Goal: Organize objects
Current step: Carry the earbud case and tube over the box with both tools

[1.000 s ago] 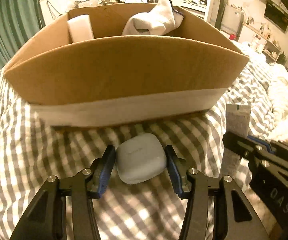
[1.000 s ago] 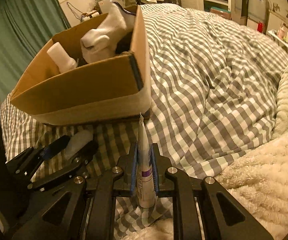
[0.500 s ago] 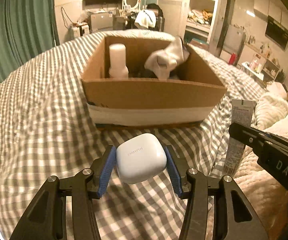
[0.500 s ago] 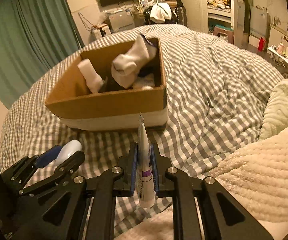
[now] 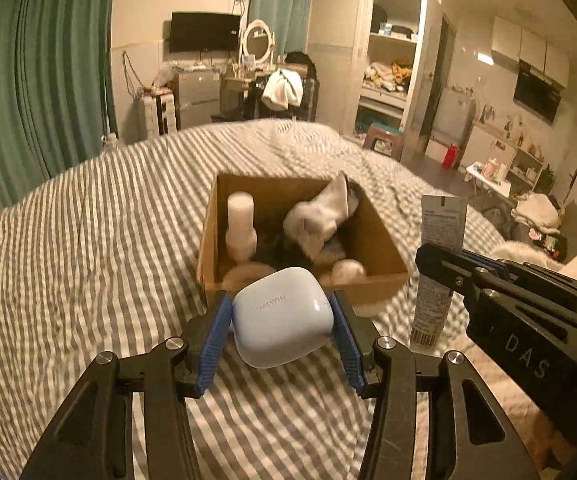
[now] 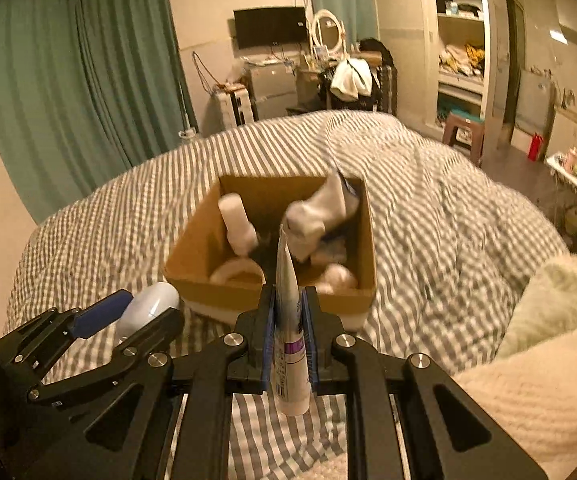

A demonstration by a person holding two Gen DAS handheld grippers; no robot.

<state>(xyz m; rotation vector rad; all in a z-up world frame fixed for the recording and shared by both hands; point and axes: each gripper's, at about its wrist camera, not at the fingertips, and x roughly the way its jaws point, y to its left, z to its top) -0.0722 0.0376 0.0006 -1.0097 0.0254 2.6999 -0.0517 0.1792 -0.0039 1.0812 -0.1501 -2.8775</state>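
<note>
Left tongs [image 5: 282, 334] gripped the earbud case [image 5: 283, 316] by its sides, just short of the cardboard box [image 5: 372, 240]: light, hard, prob. slippery. Right tongs [image 6: 288, 344] pinched the tube [image 6: 288, 308] mid-body beside the box; soft, squashable.

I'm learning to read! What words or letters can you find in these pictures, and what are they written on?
"HUAWEI" on the pale blue case, held in the left tool.
"DAS" on the black body of the right tool, seen from the left camera.
The tube in the right tool has small print, a barcode and a purple band, all too small and blurred to read.
Nothing readable on the cardboard box.
</note>
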